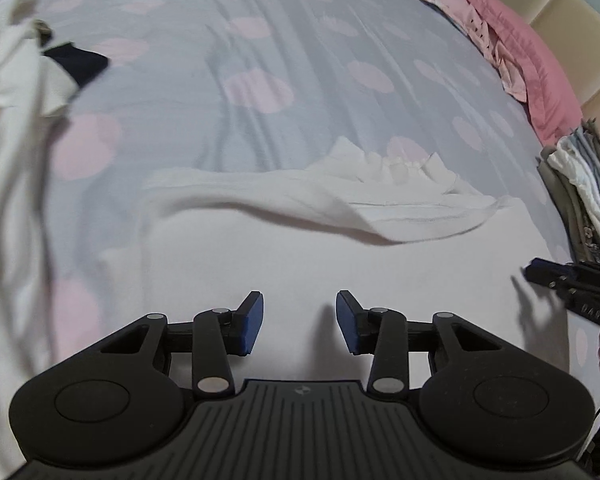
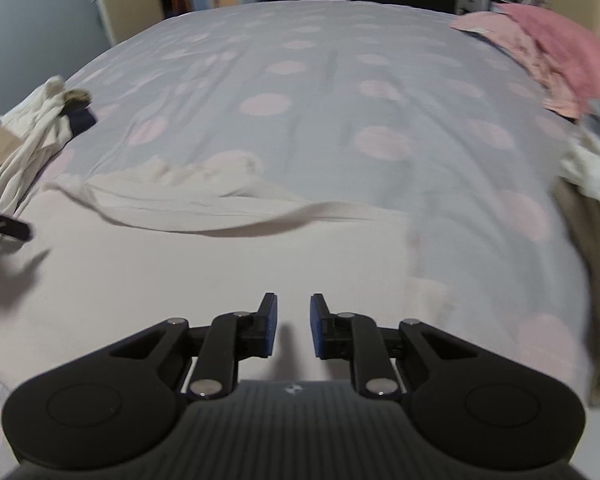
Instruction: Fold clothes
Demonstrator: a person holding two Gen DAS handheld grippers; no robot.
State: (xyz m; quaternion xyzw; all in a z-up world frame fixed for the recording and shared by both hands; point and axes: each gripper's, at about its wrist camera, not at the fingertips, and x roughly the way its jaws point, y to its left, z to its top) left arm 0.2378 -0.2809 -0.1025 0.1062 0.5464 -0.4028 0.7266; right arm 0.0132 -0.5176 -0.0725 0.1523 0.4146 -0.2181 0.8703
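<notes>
White cotton garment (image 1: 284, 248) lies spread on the grey bed cover with pink dots (image 1: 284, 52), far edge turned back. Left gripper (image 1: 299, 322) and right gripper (image 2: 293, 326) hover above, fingers released, likely ready to pinch an edge.

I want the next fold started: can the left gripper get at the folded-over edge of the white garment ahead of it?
Probably yes. The left gripper hangs open over the white garment, and the folded-over edge lies straight ahead with only flat cloth between. The right gripper sits off to the side.
</notes>
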